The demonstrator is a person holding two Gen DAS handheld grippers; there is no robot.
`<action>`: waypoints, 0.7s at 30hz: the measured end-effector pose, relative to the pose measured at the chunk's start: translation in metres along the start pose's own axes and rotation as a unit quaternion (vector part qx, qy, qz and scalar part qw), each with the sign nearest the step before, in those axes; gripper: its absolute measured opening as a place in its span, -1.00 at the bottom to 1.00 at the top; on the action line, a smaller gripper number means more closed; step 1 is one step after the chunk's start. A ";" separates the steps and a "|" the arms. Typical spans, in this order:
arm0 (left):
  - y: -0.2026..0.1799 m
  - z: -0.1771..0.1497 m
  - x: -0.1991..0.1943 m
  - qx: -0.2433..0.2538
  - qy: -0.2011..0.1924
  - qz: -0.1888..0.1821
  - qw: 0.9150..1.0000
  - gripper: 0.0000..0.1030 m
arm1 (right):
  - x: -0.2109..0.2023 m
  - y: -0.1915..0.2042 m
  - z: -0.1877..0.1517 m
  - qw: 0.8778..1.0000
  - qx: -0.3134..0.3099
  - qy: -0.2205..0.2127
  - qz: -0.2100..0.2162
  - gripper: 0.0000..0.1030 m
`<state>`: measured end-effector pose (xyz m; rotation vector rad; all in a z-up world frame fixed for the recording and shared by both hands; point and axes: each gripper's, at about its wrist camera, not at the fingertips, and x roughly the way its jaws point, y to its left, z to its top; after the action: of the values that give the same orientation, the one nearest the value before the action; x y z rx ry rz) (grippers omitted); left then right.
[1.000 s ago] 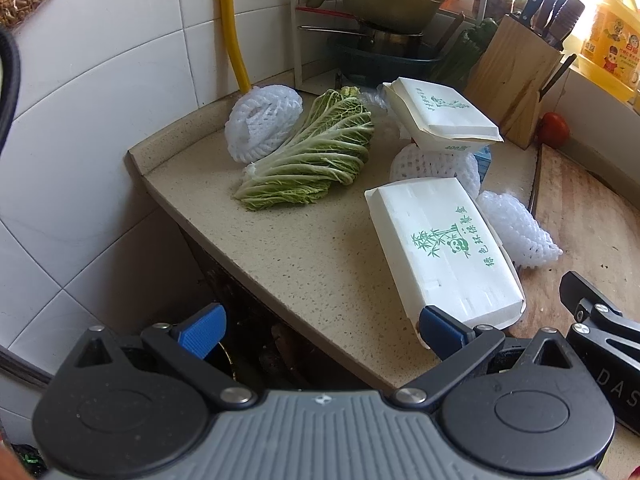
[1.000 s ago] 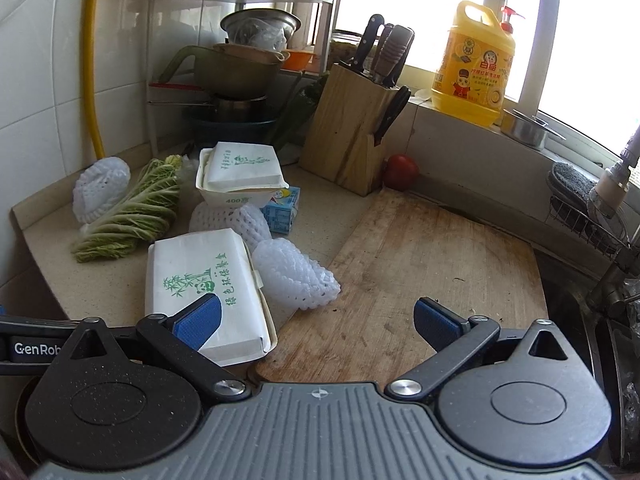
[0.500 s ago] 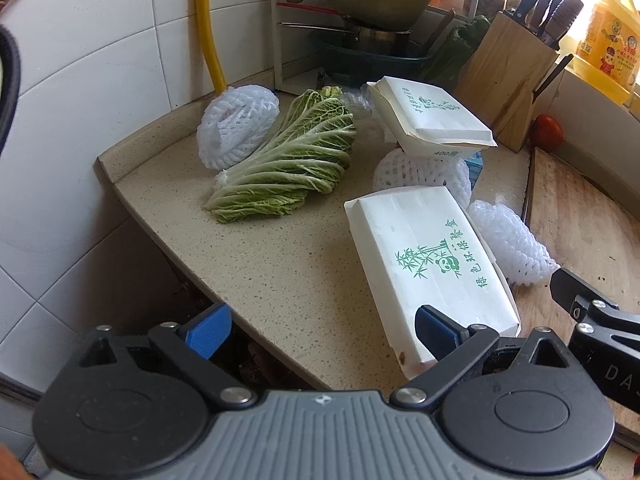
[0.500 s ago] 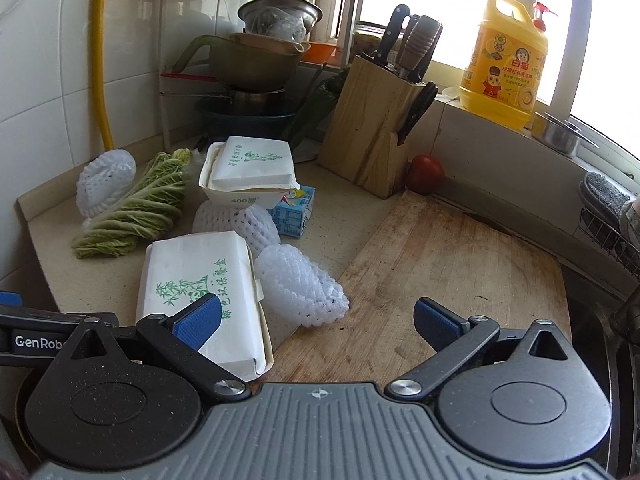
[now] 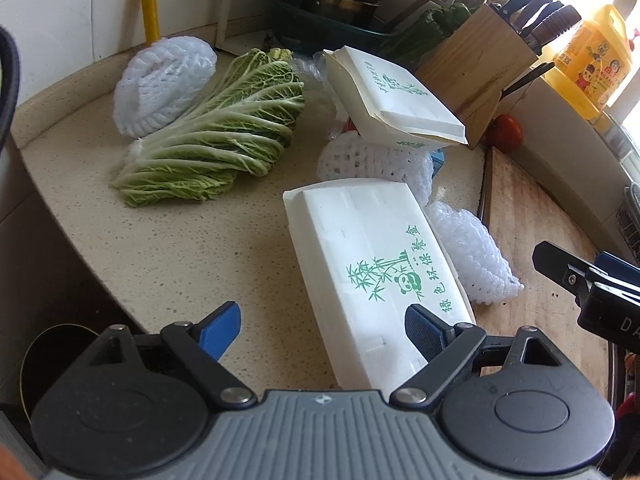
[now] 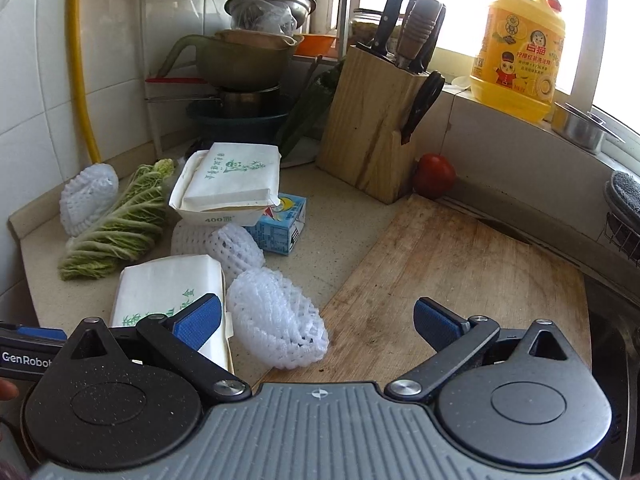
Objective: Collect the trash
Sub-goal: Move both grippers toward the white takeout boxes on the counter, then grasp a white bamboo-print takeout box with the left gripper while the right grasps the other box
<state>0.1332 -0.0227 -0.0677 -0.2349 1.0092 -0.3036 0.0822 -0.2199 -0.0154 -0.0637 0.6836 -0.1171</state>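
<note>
The left gripper (image 5: 322,330) hangs over the near end of the white paper meal box with green bamboo print (image 5: 372,276), which lies flat at the near edge of the speckled beige table (image 5: 192,240); its jaws have just been closing yet stand wide, one blue pad resting against the box's top, nothing clamped; best to straddle the box's narrow width, then squeeze gently, since thin card likely crumples; the right gripper (image 6: 318,322) is wide and empty beside the white foam fruit net (image 6: 276,320).
</note>
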 end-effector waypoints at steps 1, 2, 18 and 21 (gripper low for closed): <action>0.001 0.001 0.004 -0.004 0.005 -0.006 1.000 0.68 | 0.004 -0.002 0.002 1.000 0.000 0.002 0.004 1.00; 0.002 0.002 0.008 -0.008 0.010 -0.011 1.000 0.68 | 0.007 -0.003 0.004 1.000 0.001 0.003 0.006 1.00; 0.002 0.015 0.043 -0.030 0.028 -0.142 0.989 0.58 | 0.057 -0.010 0.030 0.997 -0.034 0.017 0.064 1.00; 0.008 0.016 0.050 -0.049 0.024 -0.182 0.982 0.82 | 0.061 -0.016 0.039 0.996 -0.027 0.019 0.088 1.00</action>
<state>0.1726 -0.0321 -0.1017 -0.5054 1.0283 -0.5948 0.1525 -0.2429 -0.0223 -0.0524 0.7266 0.0694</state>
